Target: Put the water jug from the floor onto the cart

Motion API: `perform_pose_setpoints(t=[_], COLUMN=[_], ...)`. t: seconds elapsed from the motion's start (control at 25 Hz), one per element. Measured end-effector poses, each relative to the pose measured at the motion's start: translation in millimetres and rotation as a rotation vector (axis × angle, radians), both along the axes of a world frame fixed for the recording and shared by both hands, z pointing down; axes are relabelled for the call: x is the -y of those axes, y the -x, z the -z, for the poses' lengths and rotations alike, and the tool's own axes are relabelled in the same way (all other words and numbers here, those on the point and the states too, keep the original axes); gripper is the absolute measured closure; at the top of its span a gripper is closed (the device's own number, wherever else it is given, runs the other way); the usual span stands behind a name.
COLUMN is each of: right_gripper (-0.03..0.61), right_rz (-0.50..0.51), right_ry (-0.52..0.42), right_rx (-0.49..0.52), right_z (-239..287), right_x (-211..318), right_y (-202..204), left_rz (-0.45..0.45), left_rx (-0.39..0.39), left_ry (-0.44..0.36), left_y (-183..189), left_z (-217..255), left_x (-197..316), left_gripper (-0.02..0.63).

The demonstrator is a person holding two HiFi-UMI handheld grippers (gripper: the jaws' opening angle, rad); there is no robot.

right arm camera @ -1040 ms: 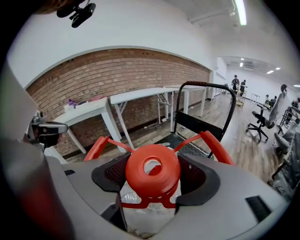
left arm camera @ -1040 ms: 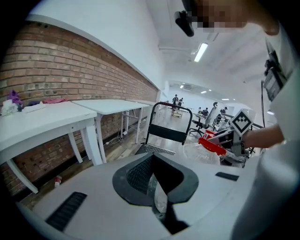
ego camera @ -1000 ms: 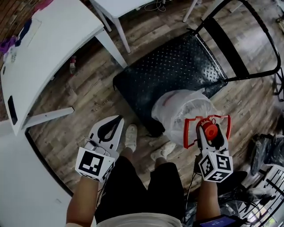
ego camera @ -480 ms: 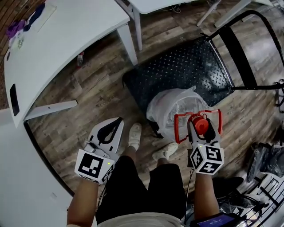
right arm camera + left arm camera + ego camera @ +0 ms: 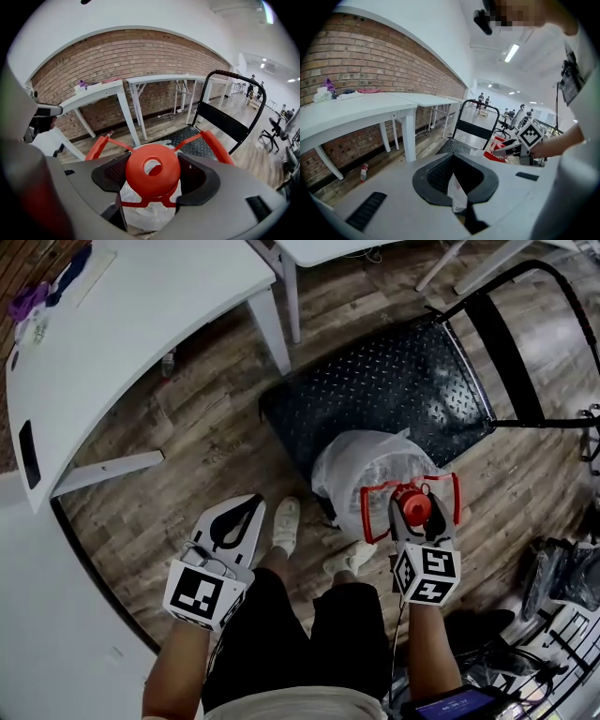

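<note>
Left gripper [image 5: 246,510]: jaws drawn together, nothing held, parked aside as the spare. Clear plastic water jug [image 5: 361,470]: at the near edge of the black diamond-plate cart [image 5: 394,381]; whether it is clear of the wooden floor [image 5: 187,446] is unclear. Right gripper [image 5: 413,512]: clamped on the jug's red cap [image 5: 152,169], likely its firmest carrying point.

Wood floor [image 5: 187,456] bears black cart [image 5: 375,390] at 1 o'clock, white table [image 5: 122,324] at 10 o'clock, small bottle [image 5: 167,362] beside its leg
</note>
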State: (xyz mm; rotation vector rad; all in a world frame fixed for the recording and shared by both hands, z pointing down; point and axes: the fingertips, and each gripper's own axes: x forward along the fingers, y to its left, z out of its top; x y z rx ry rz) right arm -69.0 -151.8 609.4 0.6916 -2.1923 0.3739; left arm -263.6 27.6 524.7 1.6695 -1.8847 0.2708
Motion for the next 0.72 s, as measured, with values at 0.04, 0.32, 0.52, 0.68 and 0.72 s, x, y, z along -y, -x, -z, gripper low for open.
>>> perform_pose_setpoints(t=[0.04,0.32,0.52,0.68,0.72], right_gripper=[0.264,0.264,0.262,0.262,0.262], right_rz=[0.002,-0.018,0.015,0.019,0.013], right_ry=[0.002,0.003,-0.014,-0.039,-0.047], right_rx=[-0.003,-0.003,0.000,-0.004,0.001], right_z=[-2,-5,-9,-7,-4], right_x=[-1,-5,-13,-14,-13], right_y=[0,-2,4,3,2], left_rz=[-0.005,-0.036,-0.037,-0.042,-0.051], left_rx=[-0.003,-0.023,-0.044,-0.063,-0.062], left_ry=[0.001,-0.008,-0.018,-0.021,-0.024], left_y=[0,0,6,6,5], left_z=[-2,-1,-4,-2,0], left_x=[1,9,9,8,8], left_gripper=[0.614,0.614,0.614,0.614,0.614])
